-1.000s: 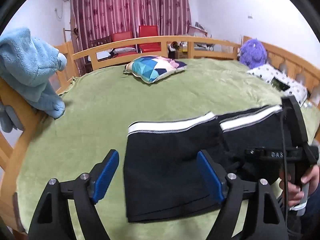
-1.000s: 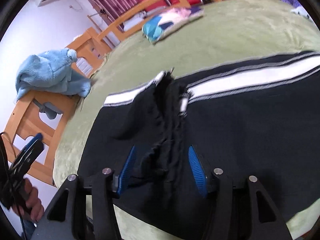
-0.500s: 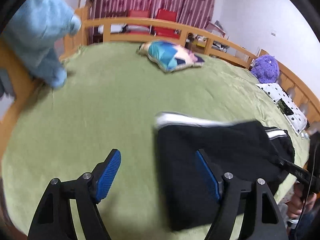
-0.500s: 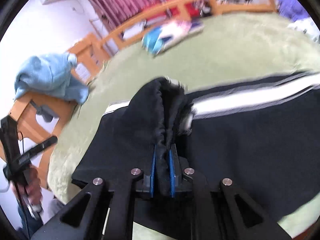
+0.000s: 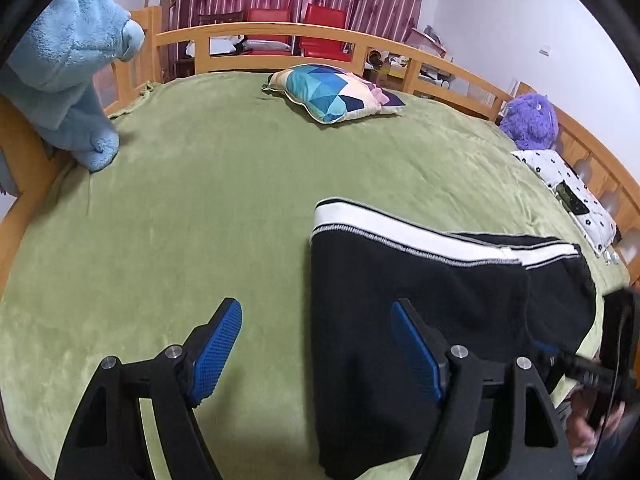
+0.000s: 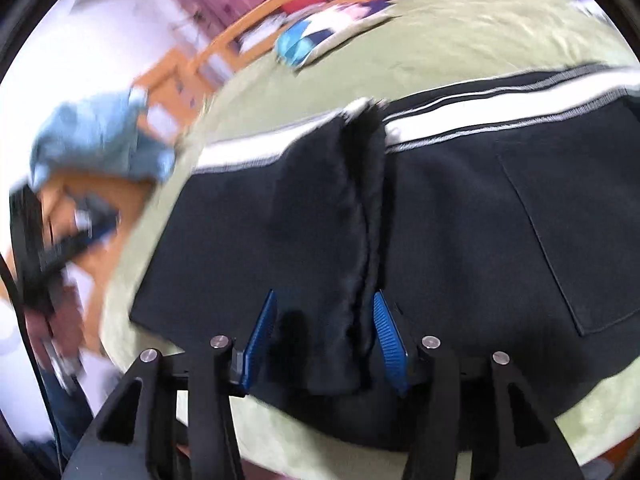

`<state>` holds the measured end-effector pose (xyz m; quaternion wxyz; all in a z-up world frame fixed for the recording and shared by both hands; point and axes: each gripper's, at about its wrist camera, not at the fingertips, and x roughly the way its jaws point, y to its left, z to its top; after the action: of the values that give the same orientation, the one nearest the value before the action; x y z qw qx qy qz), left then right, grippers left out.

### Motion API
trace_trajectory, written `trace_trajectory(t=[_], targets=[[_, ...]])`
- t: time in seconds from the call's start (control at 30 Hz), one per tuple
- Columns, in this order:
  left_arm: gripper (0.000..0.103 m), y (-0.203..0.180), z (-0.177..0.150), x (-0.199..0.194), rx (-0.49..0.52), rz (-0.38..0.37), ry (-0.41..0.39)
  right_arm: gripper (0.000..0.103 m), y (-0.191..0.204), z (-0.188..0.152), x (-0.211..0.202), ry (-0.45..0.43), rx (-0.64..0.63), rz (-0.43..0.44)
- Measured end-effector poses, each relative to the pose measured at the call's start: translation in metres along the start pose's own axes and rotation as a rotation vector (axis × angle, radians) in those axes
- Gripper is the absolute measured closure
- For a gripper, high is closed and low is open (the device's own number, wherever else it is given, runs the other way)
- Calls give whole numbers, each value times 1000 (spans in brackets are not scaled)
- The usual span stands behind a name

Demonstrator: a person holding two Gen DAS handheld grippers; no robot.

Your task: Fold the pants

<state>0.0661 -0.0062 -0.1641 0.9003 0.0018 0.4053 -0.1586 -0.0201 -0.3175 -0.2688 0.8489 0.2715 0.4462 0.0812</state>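
Note:
The black pants (image 5: 420,292) with a white stripe lie folded on the green bed, at the lower right of the left wrist view. My left gripper (image 5: 316,354) is open and empty; its right finger is over the pants' left edge. In the right wrist view the pants (image 6: 460,216) fill the middle, with a bunched ridge of fabric (image 6: 362,220) running up the middle. My right gripper (image 6: 324,336) is open, its blue pads on either side of that ridge, not pinching it. This view is motion-blurred.
The green bedspread (image 5: 200,200) is ringed by a wooden rail (image 5: 360,44). A patterned pillow (image 5: 336,92) lies far centre, a blue plush (image 5: 68,64) hangs at the left, and a purple plush (image 5: 530,120) and a spotted pillow (image 5: 568,192) are at the right.
My right gripper, shut on the bunched fabric half a second ago, has opened and let it go. The fold now lies over the pants. My left gripper stays open.

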Motion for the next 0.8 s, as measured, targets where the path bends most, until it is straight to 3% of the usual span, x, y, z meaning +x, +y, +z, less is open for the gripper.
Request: trace_trajectory(t=[0.13,0.2,0.3,0.4,0.47,0.57,0.63,0.7,0.8], targets=[[27,12,-5,-5,6,27,-4,49,13,12,45,71,-21,-46],[27,20,-7,-8,-2,33,-8,49,25,16,51,69,-18,-11],[27,33,-12,-7,-27,29,0,73,45,24,55,64,-43,92],[27,40,-19,-2,-56,-15,20,74,60,24,65,99,-78,107],[27,39,-27,3,-68,-55,40,71,59,21,66,115,-103,47],[27,27,-41,20,-57,-102,103,56,63,21,44,95,-118,-7],[27,14,-54,35,-5,-70,146,54,63,12,20,56,-168,-33],[25,8,-69,60,28,26,239,47,59,6,9,32,-170,-59],[25,16,-75,66,-21,7,254,46,42,7,17,89,-124,-29]])
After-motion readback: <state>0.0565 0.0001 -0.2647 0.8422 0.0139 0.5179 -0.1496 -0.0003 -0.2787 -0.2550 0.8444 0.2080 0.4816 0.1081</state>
